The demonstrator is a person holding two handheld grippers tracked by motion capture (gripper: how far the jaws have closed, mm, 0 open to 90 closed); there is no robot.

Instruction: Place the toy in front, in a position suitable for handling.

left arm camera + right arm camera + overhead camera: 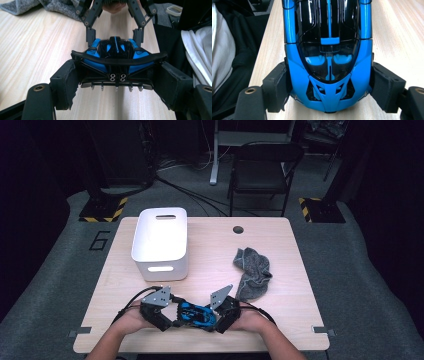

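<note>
A light wooden desk stands on grey carpet in a dim room, with a black chair beyond its far edge at the upper middle of the high view and yellow-and-black striped floor plates at the upper left and upper right. A white bin with handle slots sits left of centre on the desk, and a crumpled grey cloth lies right of centre, near the right gripper. Low in the middle of the high view, close to the desk's near edge, a blue and black toy car lies between the two grippers. The left gripper has its fingers spread wide around the car's tail, the pads against its sides below the rear wing. The right gripper's fingers are likewise wide apart, pressed on either side of the car's nose. Nothing lies between the car and the bin or the cloth.
</note>
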